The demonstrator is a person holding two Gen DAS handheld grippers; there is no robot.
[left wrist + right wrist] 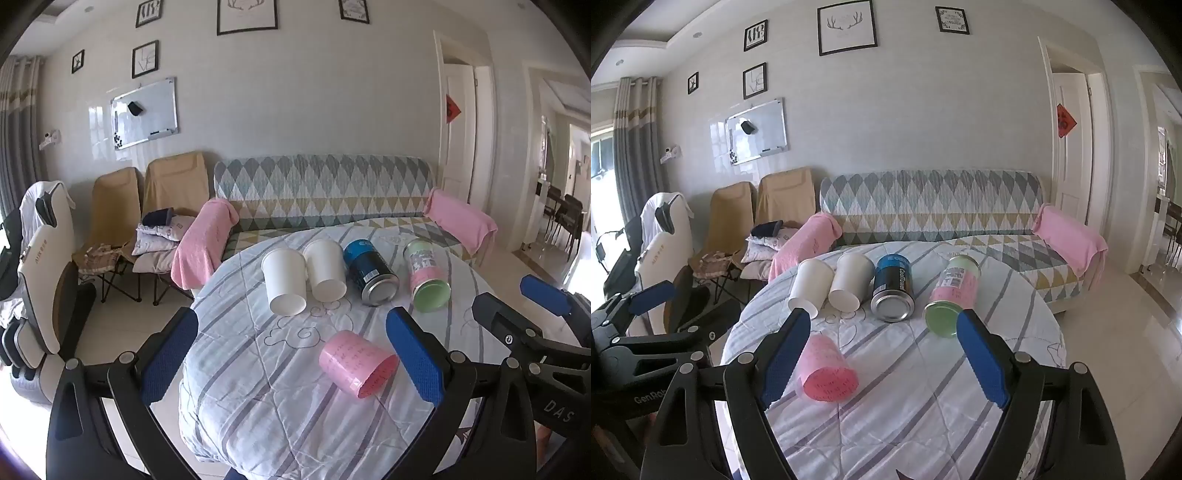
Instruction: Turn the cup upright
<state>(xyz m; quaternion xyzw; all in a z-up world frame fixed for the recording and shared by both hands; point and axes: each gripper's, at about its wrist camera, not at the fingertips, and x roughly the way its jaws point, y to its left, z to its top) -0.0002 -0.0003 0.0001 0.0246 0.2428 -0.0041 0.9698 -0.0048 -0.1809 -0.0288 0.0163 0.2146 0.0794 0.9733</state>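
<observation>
A pink cup [357,366] lies on its side on the round table [280,413], mouth toward me; in the right wrist view it [827,371] lies near the left finger. Two white paper cups [285,280] [327,270], a blue can [370,272] and a pink-and-green can [426,275] lie on their sides farther back. My left gripper [291,354] is open and empty, the pink cup just inside its right finger. My right gripper [882,354] is open and empty above the table; it also shows at the right edge of the left wrist view [546,295].
The table has a striped quilted cover. A patterned sofa [325,195] with pink towels stands behind it. Folding chairs [114,218] and a white chair [40,266] stand at the left. A doorway [461,122] is at the right.
</observation>
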